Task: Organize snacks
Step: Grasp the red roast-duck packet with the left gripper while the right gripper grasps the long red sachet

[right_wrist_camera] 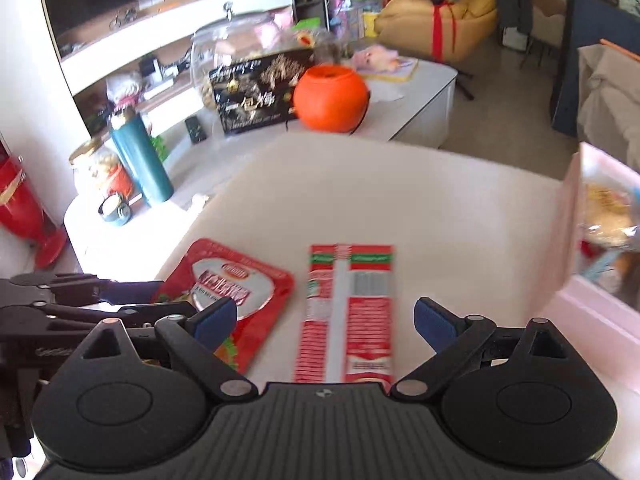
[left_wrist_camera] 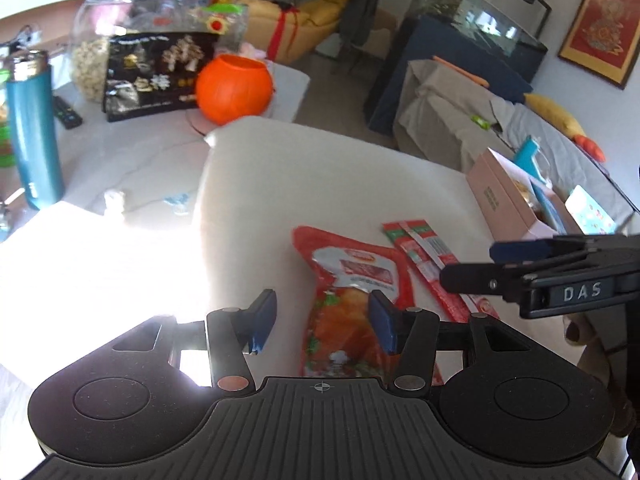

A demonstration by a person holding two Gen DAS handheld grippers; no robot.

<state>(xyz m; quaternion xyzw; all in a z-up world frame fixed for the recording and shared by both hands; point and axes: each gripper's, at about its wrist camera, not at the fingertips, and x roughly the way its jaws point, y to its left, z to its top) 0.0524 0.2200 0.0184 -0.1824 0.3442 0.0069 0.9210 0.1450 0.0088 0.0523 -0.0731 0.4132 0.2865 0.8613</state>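
Observation:
A red snack pouch (left_wrist_camera: 352,280) lies flat on the white table (left_wrist_camera: 320,176); it also shows in the right wrist view (right_wrist_camera: 232,280). A long red stick pack (left_wrist_camera: 428,256) lies just right of it and shows in the right wrist view too (right_wrist_camera: 348,312). A pink box (left_wrist_camera: 504,200) holding snacks stands at the table's right edge, also in the right wrist view (right_wrist_camera: 568,232). My left gripper (left_wrist_camera: 322,322) is open above the pouch's near end. My right gripper (right_wrist_camera: 326,322) is open above the stick pack; it enters the left wrist view (left_wrist_camera: 472,264) from the right.
A lower side table (left_wrist_camera: 132,160) behind holds an orange pumpkin bowl (left_wrist_camera: 234,88), a black gift box (left_wrist_camera: 156,72), a glass jar (left_wrist_camera: 120,28), a teal bottle (left_wrist_camera: 34,136) and a remote (left_wrist_camera: 66,112). A sofa (left_wrist_camera: 560,152) lies beyond the pink box.

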